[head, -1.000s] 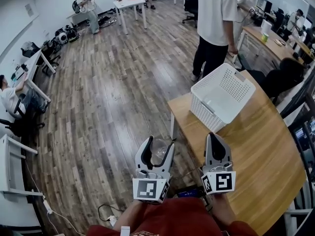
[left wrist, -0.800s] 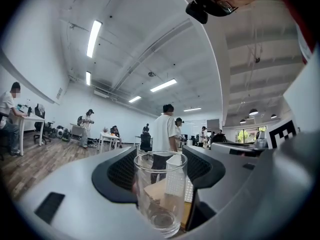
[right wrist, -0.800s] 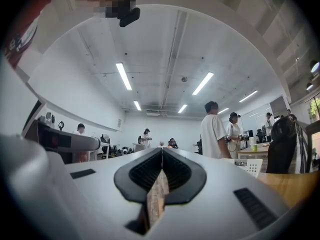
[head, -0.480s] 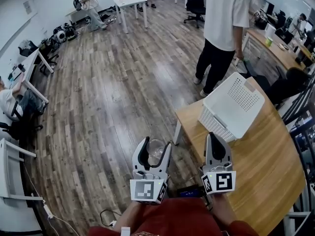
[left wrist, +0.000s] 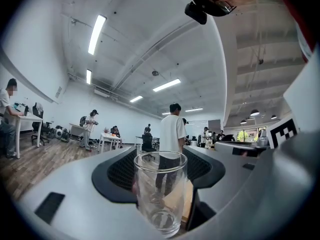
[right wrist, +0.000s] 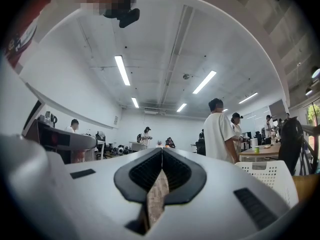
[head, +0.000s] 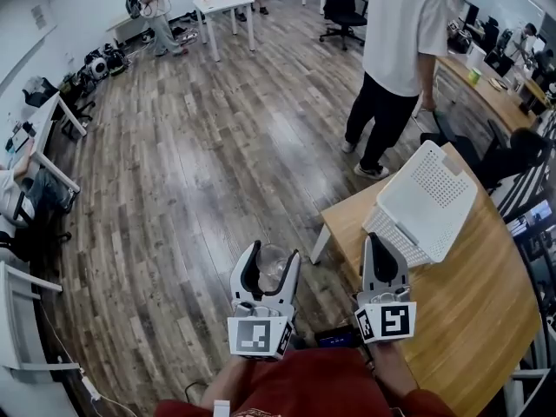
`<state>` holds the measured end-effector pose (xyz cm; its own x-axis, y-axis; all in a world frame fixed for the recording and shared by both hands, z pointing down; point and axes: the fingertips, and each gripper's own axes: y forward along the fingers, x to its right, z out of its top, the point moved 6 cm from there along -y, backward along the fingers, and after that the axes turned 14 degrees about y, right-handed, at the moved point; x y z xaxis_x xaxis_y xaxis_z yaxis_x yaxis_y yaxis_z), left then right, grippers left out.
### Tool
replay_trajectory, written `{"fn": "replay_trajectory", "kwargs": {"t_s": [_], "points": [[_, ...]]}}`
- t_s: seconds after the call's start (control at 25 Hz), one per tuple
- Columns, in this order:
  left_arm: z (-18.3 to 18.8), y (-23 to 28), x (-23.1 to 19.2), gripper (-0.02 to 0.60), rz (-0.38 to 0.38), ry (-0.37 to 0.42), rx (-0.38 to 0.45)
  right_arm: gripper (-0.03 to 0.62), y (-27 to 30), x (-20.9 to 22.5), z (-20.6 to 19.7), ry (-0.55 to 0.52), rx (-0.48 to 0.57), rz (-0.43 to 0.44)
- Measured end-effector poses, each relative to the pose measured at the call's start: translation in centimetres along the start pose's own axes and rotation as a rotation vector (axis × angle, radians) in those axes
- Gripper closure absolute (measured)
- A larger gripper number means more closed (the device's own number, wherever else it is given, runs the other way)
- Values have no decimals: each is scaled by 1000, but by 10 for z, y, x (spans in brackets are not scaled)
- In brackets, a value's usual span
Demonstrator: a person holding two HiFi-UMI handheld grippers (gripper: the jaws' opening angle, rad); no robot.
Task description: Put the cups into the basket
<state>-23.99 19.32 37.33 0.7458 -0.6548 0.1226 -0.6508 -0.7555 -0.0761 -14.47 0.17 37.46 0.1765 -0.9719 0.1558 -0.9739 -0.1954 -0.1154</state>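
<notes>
Glass cup point(left wrist: 160, 194) upright, clamped between left gripper point(head: 271, 261) jaws.

Open room: the wooden floor point(head: 191, 172) is lying bare ahead and to the left of your left gripper point(head: 272, 254), whose jaws are being filled by a glass cup point(head: 271, 269).
Tabletop: the wooden table point(head: 473, 307) is running bare from your right gripper point(head: 382, 243) to the white basket point(head: 430, 198).
Obstacles: the table's corner is jutting between your left gripper and the basket; a standing person point(head: 395, 42) is blocking the floor beyond the table.
</notes>
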Motion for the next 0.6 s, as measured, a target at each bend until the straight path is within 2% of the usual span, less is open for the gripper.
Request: {"fn": "replay_trajectory", "kwargs": {"t_s": [0.32,0.6], "points": [[-4,24,-30,291,-45,8,5,582,26,-10,-5,0,14,-53],[-8,42,-33,291,-78,1,4,582,30,-4,-9,-3,13,-89]]}}
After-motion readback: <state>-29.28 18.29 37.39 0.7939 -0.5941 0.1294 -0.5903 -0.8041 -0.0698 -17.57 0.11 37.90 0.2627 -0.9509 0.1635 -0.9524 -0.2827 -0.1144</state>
